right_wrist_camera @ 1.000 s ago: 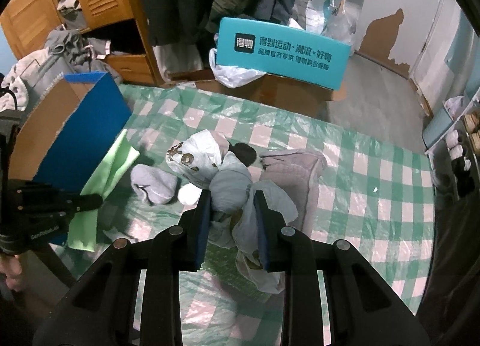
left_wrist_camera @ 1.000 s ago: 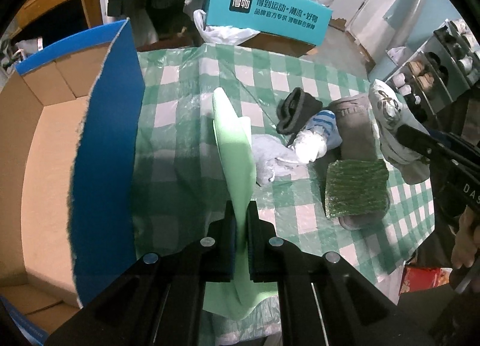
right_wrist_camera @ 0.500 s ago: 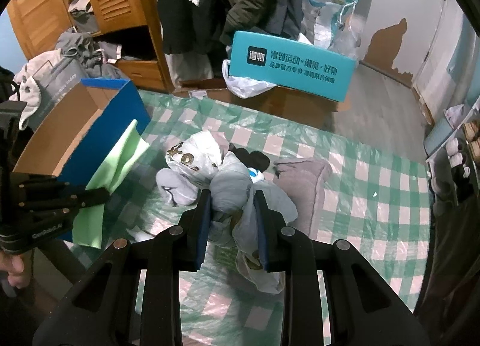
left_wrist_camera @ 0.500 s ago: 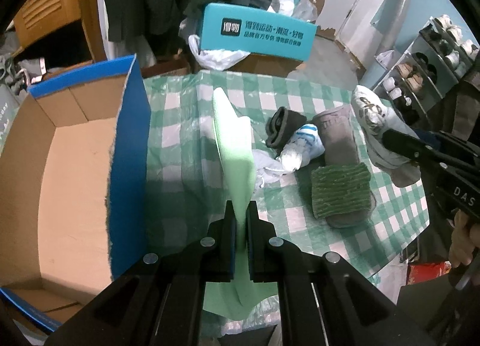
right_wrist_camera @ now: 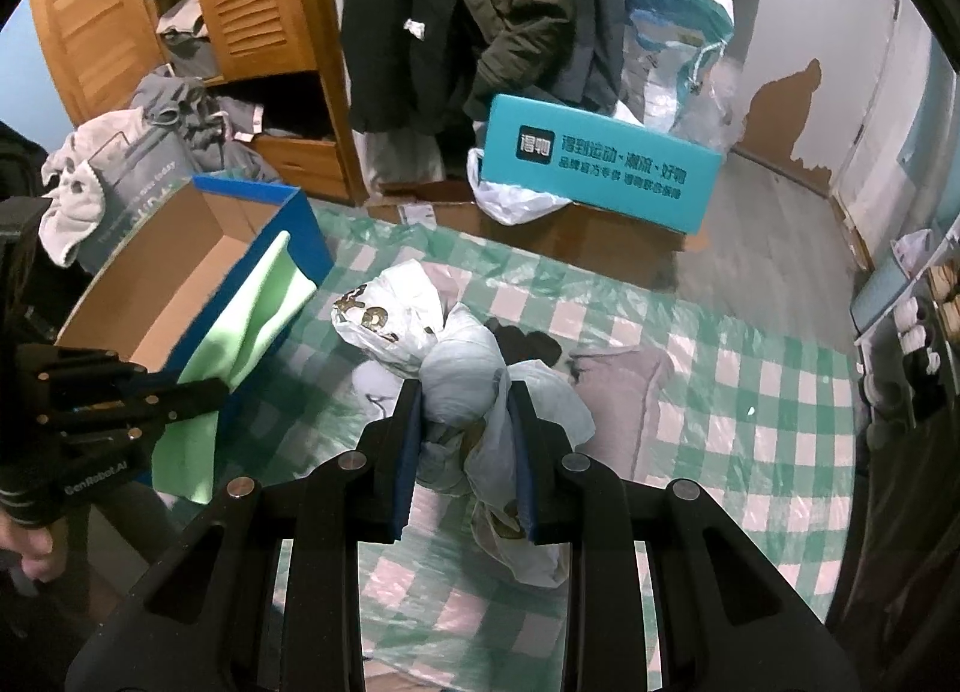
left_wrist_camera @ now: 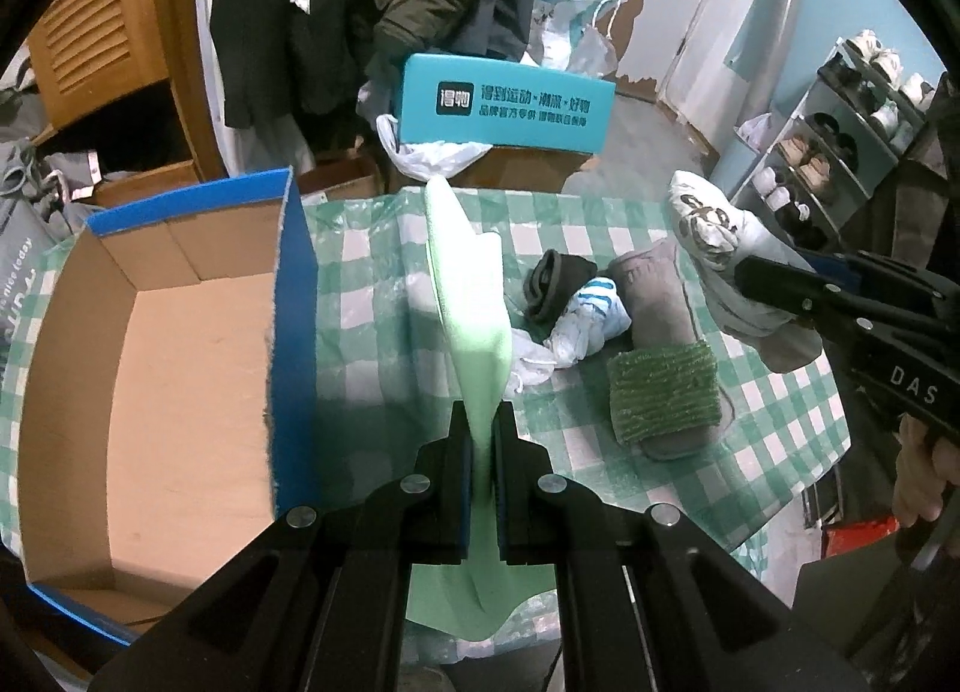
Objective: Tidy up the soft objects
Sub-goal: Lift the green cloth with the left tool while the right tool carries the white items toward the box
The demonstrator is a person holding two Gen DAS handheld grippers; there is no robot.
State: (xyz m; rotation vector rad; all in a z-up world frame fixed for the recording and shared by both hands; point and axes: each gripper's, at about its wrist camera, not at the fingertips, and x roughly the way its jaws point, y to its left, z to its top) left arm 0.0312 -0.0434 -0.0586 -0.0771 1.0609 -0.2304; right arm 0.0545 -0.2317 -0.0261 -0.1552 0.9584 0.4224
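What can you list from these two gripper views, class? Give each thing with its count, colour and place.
cloth: 1, light green, in left gripper
tied plastic bag: 1, white, in right gripper
cardboard box: 1, blue outside, brown inside, table's left
slipper: 1, grey with green strap, on tablecloth
sock: 1, black, beside slipper
tablecloth: 1, green-white check
teal box: 1, behind table
left gripper: black, shut
right gripper: black, shut

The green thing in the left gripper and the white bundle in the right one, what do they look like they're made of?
Green cloth: thin, matte fabric, possibly microfibre; it folds and hangs limp from the left gripper.
White bundle: likely thin plastic film, a knotted printed bag; it crinkles with a slight sheen in the right gripper.
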